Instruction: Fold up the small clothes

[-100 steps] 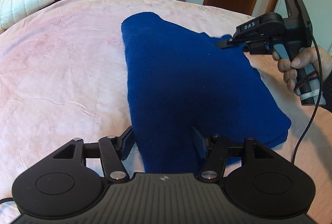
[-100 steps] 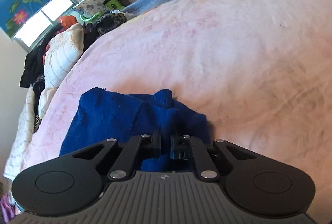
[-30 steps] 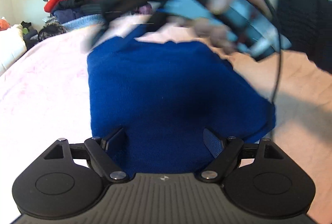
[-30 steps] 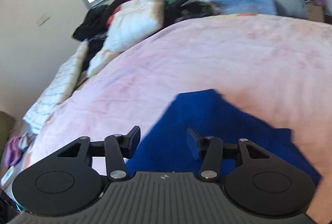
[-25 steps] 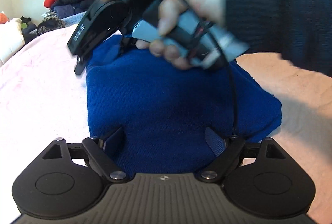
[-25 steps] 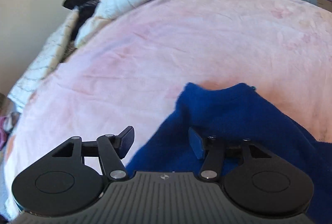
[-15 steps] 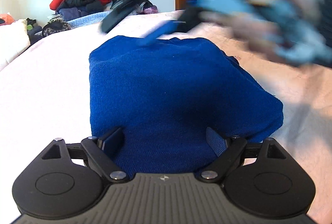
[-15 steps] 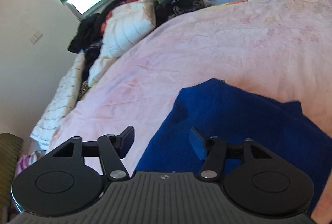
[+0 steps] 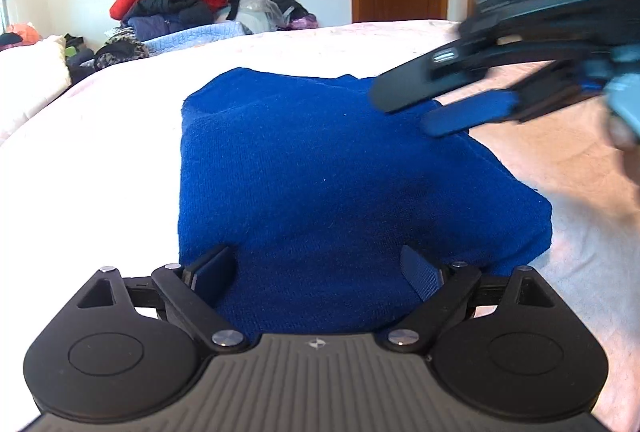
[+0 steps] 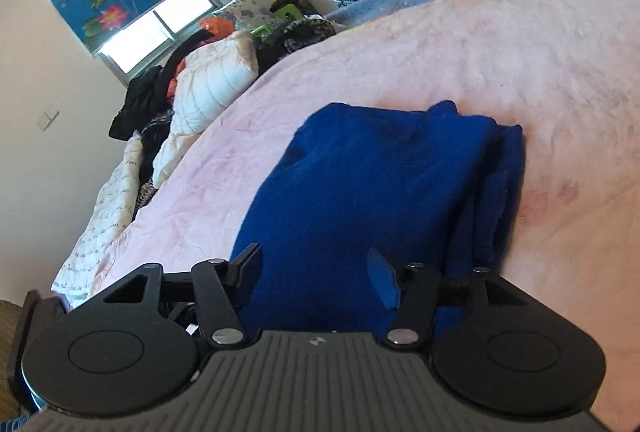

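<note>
Your folded blue knit sweater (image 9: 340, 183) lies as a thick, fuzzy slab on the bed's pink plush blanket (image 10: 500, 55). Your left gripper (image 9: 320, 272) has just widened its fingers, empty at the sweater's near edge. Your right gripper (image 10: 316, 272), fingers narrowing but apart, grips nothing above it.

- A bed (image 9: 100, 135) with a pale pink cover carries everything.
- A folded blue garment (image 9: 320, 175) lies flat on it, layered edges stacked along one side (image 10: 492, 199).
- White quilted bedding (image 10: 212, 83) rests at the bed's edge.
</note>
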`<state>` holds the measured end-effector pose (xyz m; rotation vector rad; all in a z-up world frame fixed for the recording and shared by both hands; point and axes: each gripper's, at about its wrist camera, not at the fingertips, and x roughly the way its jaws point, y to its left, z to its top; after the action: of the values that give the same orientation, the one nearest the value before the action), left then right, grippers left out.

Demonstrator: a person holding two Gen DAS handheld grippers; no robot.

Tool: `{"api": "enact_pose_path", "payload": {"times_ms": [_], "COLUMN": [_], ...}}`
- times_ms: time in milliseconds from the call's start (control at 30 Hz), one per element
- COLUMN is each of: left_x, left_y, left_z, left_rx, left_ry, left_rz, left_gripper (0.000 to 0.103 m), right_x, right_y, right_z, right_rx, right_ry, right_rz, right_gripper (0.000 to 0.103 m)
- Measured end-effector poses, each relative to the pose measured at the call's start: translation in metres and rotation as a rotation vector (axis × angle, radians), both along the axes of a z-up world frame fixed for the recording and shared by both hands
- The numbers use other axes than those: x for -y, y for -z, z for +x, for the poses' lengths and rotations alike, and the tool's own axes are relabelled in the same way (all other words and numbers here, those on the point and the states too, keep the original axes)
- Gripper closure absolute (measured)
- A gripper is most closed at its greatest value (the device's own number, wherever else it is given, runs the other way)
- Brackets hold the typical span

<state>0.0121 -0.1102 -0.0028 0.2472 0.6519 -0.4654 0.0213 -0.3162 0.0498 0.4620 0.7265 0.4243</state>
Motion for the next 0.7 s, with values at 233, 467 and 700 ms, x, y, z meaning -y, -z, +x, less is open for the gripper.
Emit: {"api": "enact_pose_path", "payload": {"times_ms": [233, 467, 700], "left_x": [-0.019, -0.058, -0.050], "left_y": [-0.019, -0.008, 0.006], "left_z": [-0.032, -0.059, -0.077], "left_rx": [0.021, -0.048, -0.028], "left_ry": [-0.095, -0.286, -0.291], "left_rz": [-0.031, -0.133, -0.066], "left_gripper": [0.011, 0.011, 0.000], "right_x": [-0.006, -0.007, -0.023], "right_y": [-0.007, 0.023, 0.054], "right_z": [-0.057, -0.103, -0.134], "right_rx": [0.012, -0.008, 0.019], "right_ry": [-0.022, 0.152, 0.291], "right_rz": [-0.047, -0.270, -0.443], "right_gripper": [0.026, 0.019, 0.001]}}
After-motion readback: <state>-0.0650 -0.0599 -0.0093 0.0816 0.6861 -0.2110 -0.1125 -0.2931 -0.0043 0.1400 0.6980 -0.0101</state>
